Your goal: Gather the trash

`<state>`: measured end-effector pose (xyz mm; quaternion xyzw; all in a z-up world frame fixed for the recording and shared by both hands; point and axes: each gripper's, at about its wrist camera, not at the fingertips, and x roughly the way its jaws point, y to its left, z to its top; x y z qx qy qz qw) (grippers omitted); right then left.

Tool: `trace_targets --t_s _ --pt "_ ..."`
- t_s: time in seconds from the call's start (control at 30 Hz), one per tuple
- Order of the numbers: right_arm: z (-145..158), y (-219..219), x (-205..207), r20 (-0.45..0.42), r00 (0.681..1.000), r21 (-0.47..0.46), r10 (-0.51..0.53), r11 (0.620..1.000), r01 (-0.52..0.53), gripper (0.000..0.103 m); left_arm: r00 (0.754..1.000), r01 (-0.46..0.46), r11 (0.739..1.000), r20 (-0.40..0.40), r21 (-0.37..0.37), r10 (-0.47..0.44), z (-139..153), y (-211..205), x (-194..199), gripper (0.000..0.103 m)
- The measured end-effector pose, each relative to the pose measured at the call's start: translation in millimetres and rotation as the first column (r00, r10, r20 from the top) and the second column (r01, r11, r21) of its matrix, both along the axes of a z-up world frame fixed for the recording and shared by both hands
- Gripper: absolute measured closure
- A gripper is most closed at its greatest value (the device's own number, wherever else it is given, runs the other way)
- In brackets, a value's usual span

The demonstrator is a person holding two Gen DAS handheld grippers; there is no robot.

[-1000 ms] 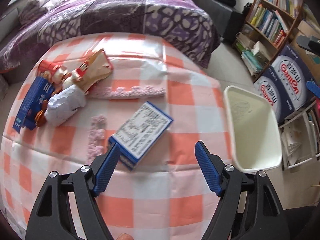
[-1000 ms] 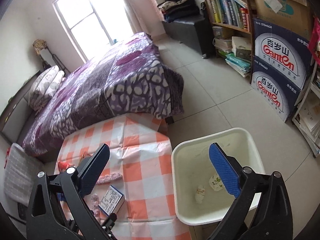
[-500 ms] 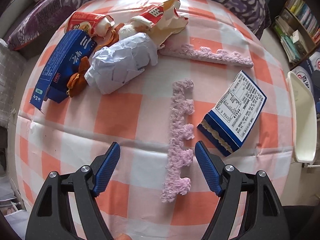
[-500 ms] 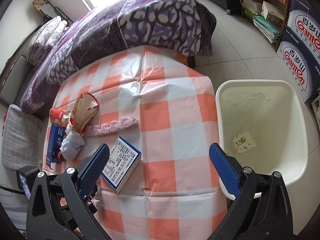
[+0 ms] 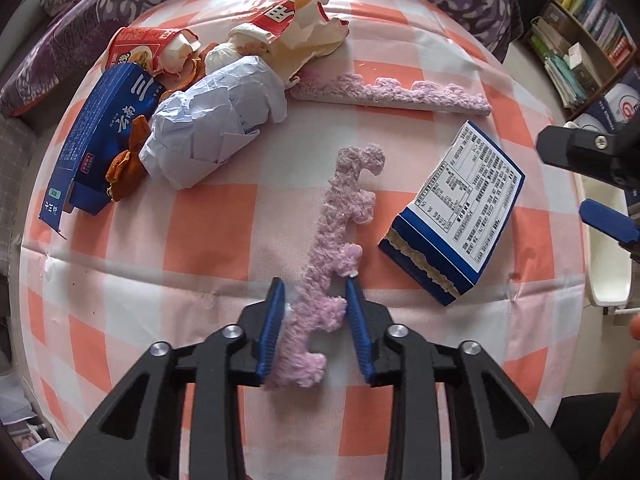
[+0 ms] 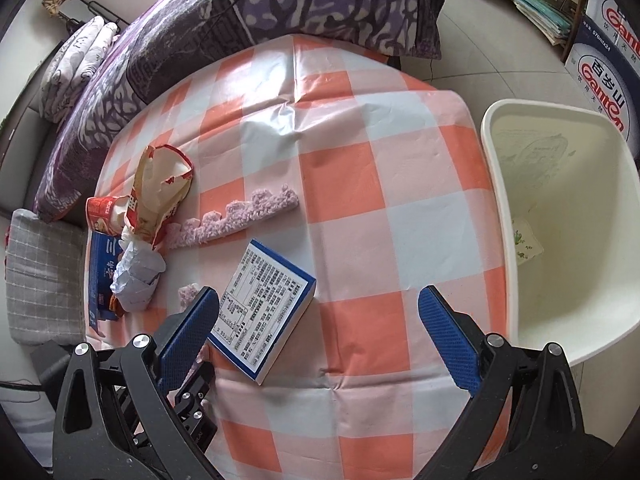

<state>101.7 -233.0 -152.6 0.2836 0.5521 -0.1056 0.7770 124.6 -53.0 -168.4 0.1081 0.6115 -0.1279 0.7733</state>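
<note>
My left gripper (image 5: 316,300) is shut on a pink fuzzy foam strip (image 5: 340,224) that lies on the checked tablecloth. A second pink strip (image 5: 392,90) lies farther back; it also shows in the right wrist view (image 6: 236,218). A blue and white box (image 5: 460,208) lies to the right; it also shows in the right wrist view (image 6: 262,312). Crumpled white paper (image 5: 216,120), a blue carton (image 5: 104,136) and torn red wrappers (image 5: 296,28) are heaped at the far left. My right gripper (image 6: 316,332) is open and empty above the box and the table's near edge.
A cream waste bin (image 6: 560,128) stands right of the table with a scrap of paper (image 6: 524,240) inside. A bed with a purple cover (image 6: 280,4) is behind the table. Cardboard boxes (image 6: 604,68) and bookshelves stand at the right.
My left gripper has closed its fingers around the near pink strip. My right gripper has dropped lower and moved left over the table, toward the box.
</note>
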Motion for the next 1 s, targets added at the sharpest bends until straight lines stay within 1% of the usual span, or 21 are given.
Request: trace_targets --t_s 0.13,0.23,0.43,0.6,0.7,0.73,0.83,0.87,0.93,1.0 --pt "-10 9 3 -0.016 1.0 0.013 -0.015 1.0 0.015 0.007 1.0 -0.017 1.0 0.003 -0.004 0.017 2 11 -2 0.077" --pt "-12 16 5 -0.01 0.999 -0.002 -0.03 1.0 0.03 0.007 0.998 -0.056 0.998 0.021 -0.009 0.057 8 26 0 0.077" --pt "-18 32 14 0.005 0.997 -0.011 -0.075 0.997 0.076 0.007 0.983 -0.147 0.987 0.099 -0.068 0.154 42 56 2 0.077" --pt "-28 46 21 -0.014 0.999 -0.052 -0.048 0.998 0.047 0.007 0.962 -0.205 0.973 0.162 -0.106 0.22 63 75 4 0.077" --pt "-28 57 23 0.001 1.0 -0.095 0.014 0.995 -0.014 0.007 0.952 -0.229 0.964 0.177 -0.133 0.251 72 92 1 0.077" --pt "-28 59 23 0.006 0.999 -0.1 0.039 0.994 -0.038 0.009 0.948 -0.237 0.961 0.18 -0.143 0.261 73 96 1 0.077" --pt "-25 64 23 0.019 0.995 -0.125 0.102 0.987 -0.099 0.031 0.939 -0.26 0.945 0.178 -0.199 0.295 83 111 -5 0.077" --pt "-23 66 23 0.024 0.992 -0.12 0.126 0.985 -0.123 0.041 0.935 -0.264 0.939 0.181 -0.222 0.306 85 113 -5 0.077" --pt "-22 66 24 0.038 0.987 -0.064 0.156 0.986 -0.153 0.042 0.928 -0.26 0.928 0.196 -0.265 0.316 92 114 -6 0.076" --pt "-18 65 23 0.059 0.983 -0.027 0.172 0.985 -0.171 0.046 0.92 -0.253 0.925 0.224 -0.285 0.32 100 114 -8 0.076"
